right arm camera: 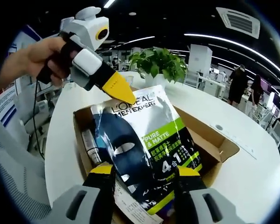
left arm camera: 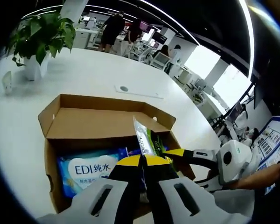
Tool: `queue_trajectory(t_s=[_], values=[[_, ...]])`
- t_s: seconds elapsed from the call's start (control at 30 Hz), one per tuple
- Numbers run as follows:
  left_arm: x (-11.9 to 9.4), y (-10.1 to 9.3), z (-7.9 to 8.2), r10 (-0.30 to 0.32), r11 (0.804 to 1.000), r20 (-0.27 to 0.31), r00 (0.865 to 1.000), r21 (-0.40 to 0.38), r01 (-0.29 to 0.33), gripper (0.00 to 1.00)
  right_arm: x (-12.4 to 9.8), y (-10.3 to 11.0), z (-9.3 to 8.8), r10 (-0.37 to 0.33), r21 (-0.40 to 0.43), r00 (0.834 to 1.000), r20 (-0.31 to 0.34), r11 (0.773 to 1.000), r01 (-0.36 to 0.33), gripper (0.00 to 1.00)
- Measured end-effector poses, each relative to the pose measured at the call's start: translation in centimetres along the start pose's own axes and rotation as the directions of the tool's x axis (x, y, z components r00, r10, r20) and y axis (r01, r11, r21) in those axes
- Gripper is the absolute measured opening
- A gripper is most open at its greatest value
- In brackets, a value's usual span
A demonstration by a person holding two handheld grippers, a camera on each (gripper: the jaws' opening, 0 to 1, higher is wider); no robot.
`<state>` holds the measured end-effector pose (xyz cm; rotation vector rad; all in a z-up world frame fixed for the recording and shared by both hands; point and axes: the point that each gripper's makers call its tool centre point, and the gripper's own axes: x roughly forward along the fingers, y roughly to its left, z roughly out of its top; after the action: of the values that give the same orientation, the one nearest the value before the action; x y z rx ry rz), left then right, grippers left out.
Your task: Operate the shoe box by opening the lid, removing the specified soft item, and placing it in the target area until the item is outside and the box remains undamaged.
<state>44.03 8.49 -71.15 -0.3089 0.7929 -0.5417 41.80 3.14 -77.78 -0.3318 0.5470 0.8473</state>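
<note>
My left tool (right arm camera: 117, 88) clamps the face-mask sachet (right arm camera: 147, 140) above the shoe box (left arm camera: 84, 122) for extraction; right tool (right arm camera: 142, 179) spread apart.

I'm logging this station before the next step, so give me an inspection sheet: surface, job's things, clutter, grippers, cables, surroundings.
Surface: white round table, mostly bare.
Job's things: cardboard shoe box with lid open; face mask sachet held up above the box; blue wet wipes pack inside, plus a tube along one wall.
Clutter: potted plant and a flat white strip on the table.
Grippers: left gripper jaws shut on the sachet's top edge; right gripper jaws apart, one on each side of the sachet's lower part, contact unclear.
Cables: black cable hanging from the left gripper.
Surroundings: open office with desks, ceiling lights, people standing in the background.
</note>
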Motion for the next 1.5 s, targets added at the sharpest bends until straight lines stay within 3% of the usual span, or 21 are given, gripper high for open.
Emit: queue_trajectory(t_s=[0.33,0.7,1.13,1.5], values=[[0.5,0.7,-1.1,0.047,0.992,-0.039,0.998,0.12,-0.042,0.0,-0.6,0.6,-0.2,0.025,0.009,1.0,-0.001,1.0,-0.025,0.26],[0.3,0.8,-1.9,0.044,0.989,-0.048,0.998,0.144,-0.037,0.0,-1.4,1.2,0.2,0.049,0.017,0.999,0.013,0.999,-0.05,0.09],[-0.8,0.2,-2.0,0.013,0.987,-0.013,1.0,0.159,-0.01,0.0,-2.4,1.9,1.0,0.081,-0.006,0.996,0.026,0.997,-0.081,0.0],[-2.3,-0.4,-1.3,-0.002,0.987,0.026,1.0,0.16,-0.002,0.0,-3.4,2.4,2.4,0.091,-0.031,0.995,0.049,0.996,-0.089,0.0]])
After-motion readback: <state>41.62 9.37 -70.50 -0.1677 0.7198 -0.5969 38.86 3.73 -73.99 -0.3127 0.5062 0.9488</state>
